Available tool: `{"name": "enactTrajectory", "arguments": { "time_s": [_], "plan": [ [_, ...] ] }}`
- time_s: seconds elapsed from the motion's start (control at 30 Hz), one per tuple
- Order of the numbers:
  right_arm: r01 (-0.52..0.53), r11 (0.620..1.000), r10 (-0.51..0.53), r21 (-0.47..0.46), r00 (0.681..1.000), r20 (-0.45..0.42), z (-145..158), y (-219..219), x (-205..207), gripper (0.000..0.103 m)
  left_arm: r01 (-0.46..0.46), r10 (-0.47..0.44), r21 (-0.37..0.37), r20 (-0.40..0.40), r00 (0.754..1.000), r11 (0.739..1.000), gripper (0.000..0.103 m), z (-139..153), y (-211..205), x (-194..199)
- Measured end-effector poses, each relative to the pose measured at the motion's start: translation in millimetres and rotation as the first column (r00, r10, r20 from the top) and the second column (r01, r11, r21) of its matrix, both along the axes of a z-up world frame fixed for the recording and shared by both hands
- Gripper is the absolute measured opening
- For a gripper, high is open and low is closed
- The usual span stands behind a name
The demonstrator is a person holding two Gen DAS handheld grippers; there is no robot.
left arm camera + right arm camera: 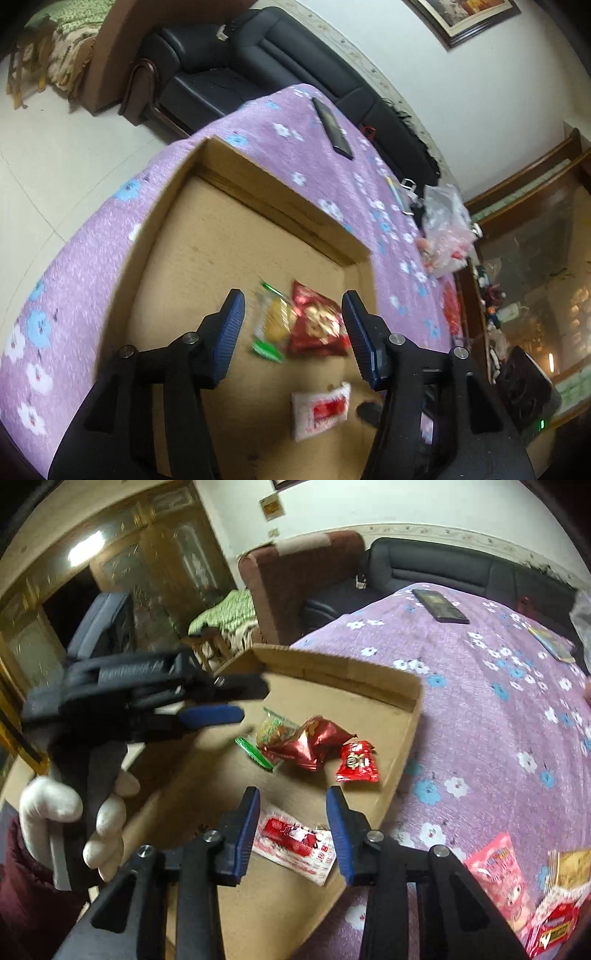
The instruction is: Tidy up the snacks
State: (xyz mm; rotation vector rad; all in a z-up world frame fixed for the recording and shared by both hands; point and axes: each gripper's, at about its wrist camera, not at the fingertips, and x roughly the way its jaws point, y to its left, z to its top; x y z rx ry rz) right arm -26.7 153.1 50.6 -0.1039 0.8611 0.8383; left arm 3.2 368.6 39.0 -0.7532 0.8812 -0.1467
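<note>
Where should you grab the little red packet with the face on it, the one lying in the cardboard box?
Probably by its crimped end seam. The little red packet lies flat on the cardboard box floor, apart from the bigger shiny red bag, so its edges are free. Bring the right tool down from above, one pad on each side of the thin sealed edge.

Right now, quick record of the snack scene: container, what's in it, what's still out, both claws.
container: cardboard box, open, on the floral cloth
in box: green packet, red foil bag, small red packet, white-and-red packet
still out: pink packet and other snacks on the cloth, near right
left claw: open, nothing held, over the box
right claw: open, nothing held, above the white-and-red packet
</note>
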Motion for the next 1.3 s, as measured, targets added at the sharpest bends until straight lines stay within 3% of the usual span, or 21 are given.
{"name": "enactTrajectory", "arguments": {
  "time_s": [0.23,0.33,0.43,0.53,0.63,0.7,0.73,0.97,1.07,1.3],
  "plan": [
    [0.162,0.984,-0.168,0.069,0.981,0.092,30,-84,0,0.04,0.018,-0.02,0.023,0.116,0.993,1.0,0.055,46,-35,-63],
    [0.237,0.971,-0.238,0.023,0.965,0.106,24,-118,8,0.04,0.024,-0.032,0.051,0.17,0.985,0.998,0.058,58,-57,-95],
    [0.265,0.964,-0.264,-0.01,0.963,0.055,7,-134,16,0.04,0.029,-0.041,0.064,0.197,0.98,0.998,0.06,59,-78,-115],
    [0.259,0.965,-0.258,-0.048,0.966,0.025,-9,-129,27,0.04,0.051,-0.052,0.008,0.184,0.982,0.999,0.06,48,-93,-125],
    [0.254,0.96,-0.254,-0.115,0.967,0.016,-27,-118,39,0.04,0.051,-0.05,-0.003,0.153,0.987,0.999,0.06,39,-105,-130],
    [0.267,0.953,-0.267,-0.141,0.963,0.012,-35,-120,35,0.03,0.059,-0.06,0.006,0.136,0.989,0.998,0.06,37,-112,-135],
    [0.267,0.953,-0.268,-0.144,0.963,0.009,-35,-126,31,0.03,0.063,-0.065,0.016,0.136,0.989,0.998,0.06,38,-115,-137],
    [0.27,0.956,-0.275,-0.116,0.961,-0.03,-36,-161,-14,0.03,0.128,-0.14,0.091,0.135,0.981,0.988,0.06,41,-149,-136],
    [0.293,0.951,-0.294,-0.096,0.956,-0.005,-37,-180,-31,0.033,0.174,-0.187,0.112,0.117,0.975,0.978,0.06,38,-169,-131],
    [0.253,0.967,-0.254,-0.016,0.967,-0.03,-37,-208,-39,0.039,0.238,-0.25,0.135,0.081,0.965,0.962,0.06,31,-206,-115]
  ]
}}
